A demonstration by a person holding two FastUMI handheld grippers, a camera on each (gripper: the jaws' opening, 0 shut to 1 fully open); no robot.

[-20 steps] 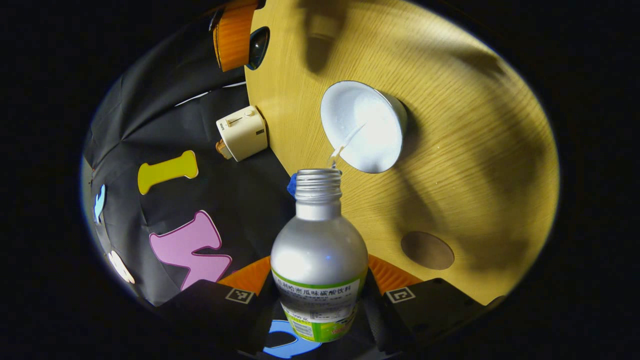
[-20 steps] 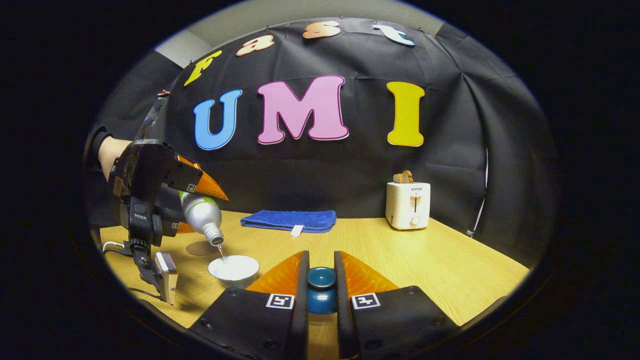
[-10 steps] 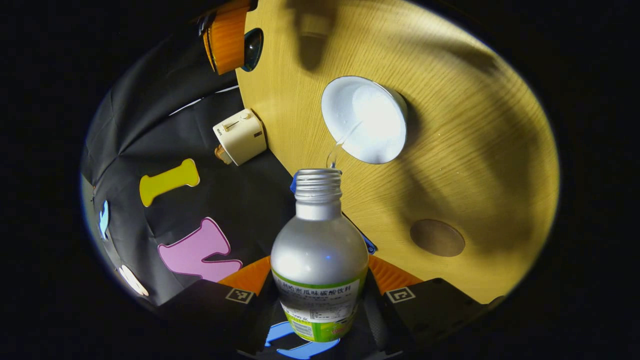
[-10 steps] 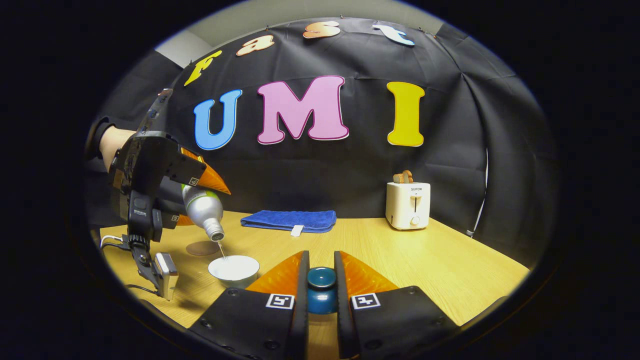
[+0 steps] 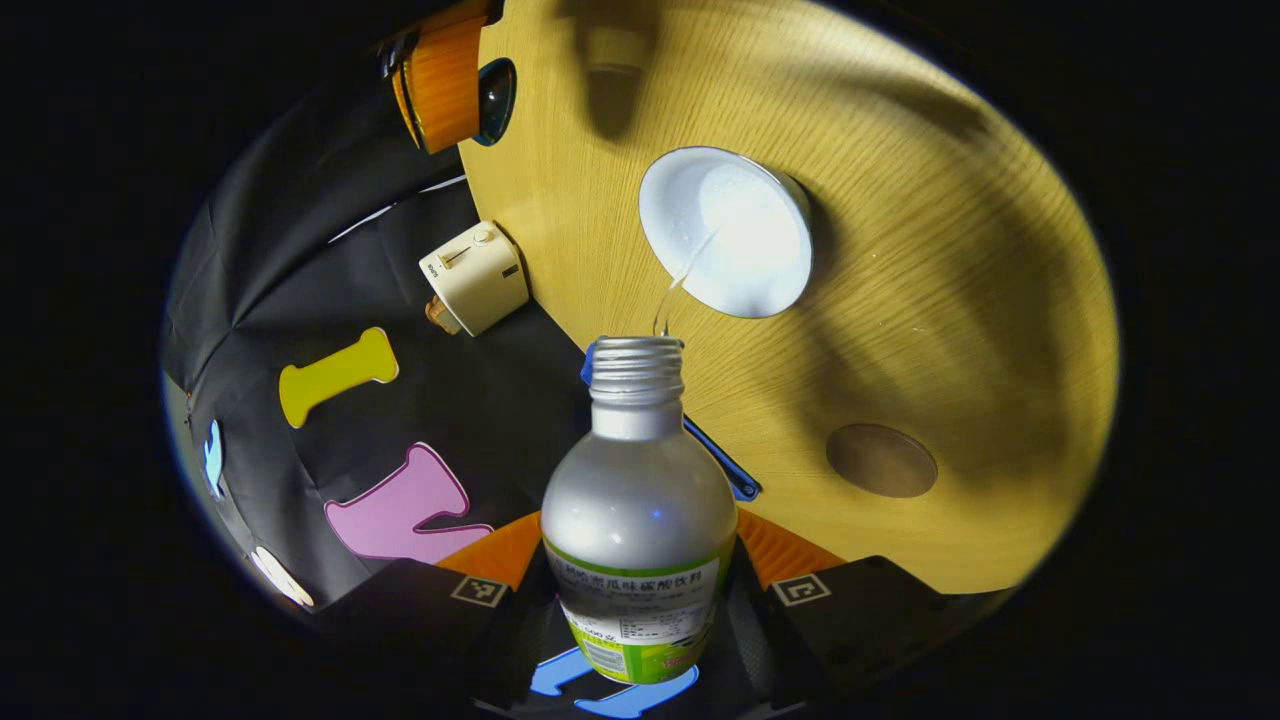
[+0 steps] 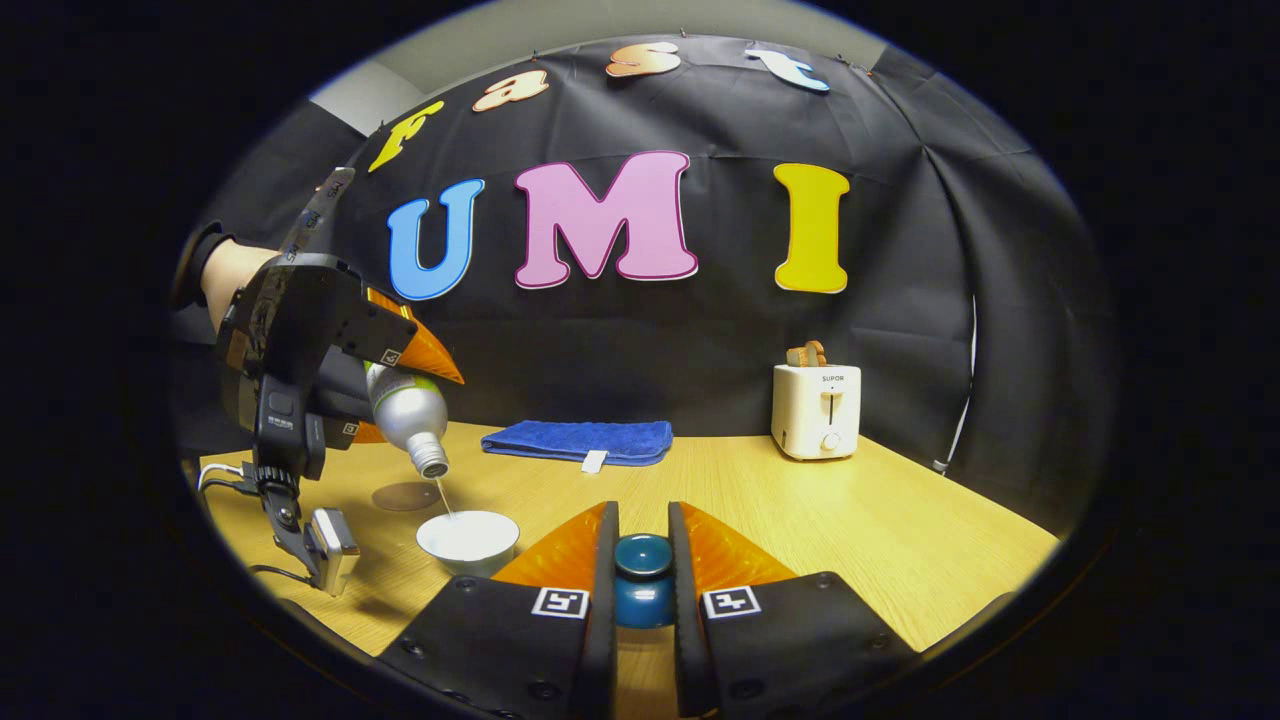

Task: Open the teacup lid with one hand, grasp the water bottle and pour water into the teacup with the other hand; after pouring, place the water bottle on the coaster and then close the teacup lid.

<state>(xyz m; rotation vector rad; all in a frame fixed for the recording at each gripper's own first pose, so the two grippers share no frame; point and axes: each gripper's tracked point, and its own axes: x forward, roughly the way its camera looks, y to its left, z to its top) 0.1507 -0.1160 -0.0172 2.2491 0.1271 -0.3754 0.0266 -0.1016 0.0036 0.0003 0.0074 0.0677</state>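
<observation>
In the left gripper view the left tongs [image 5: 640, 590] are clamped on the water bottle [image 5: 638, 530], one finger pressing each side of its labelled lower body, with the uncapped neck pointing toward 12 o'clock. A thin stream of water [image 5: 685, 280] runs from the mouth into the open white teacup [image 5: 725, 232], which stands on the wooden surface [image 5: 950, 300] at about 1 o'clock from the bottle mouth. The round brown coaster [image 5: 881, 460] lies bare on the surface at 3 o'clock from the bottle's shoulder, well apart from the teacup. A cream toaster [image 5: 474, 277] sits at the surface's edge at 10 o'clock. In the right gripper view the right tongs [image 6: 642, 560] are closed on the dark blue teacup lid [image 6: 642, 575], both fingers pressing its sides, held above the surface. From there, at 9 o'clock, the bottle hangs tilted neck-down in the left tongs over the teacup, with the stream falling into the cup, the coaster just behind it, and a hand [image 6: 225, 275] gripping the tool. A folded blue towel [image 6: 580, 440] lies at 12 o'clock near the wall, the toaster at 1 o'clock.
</observation>
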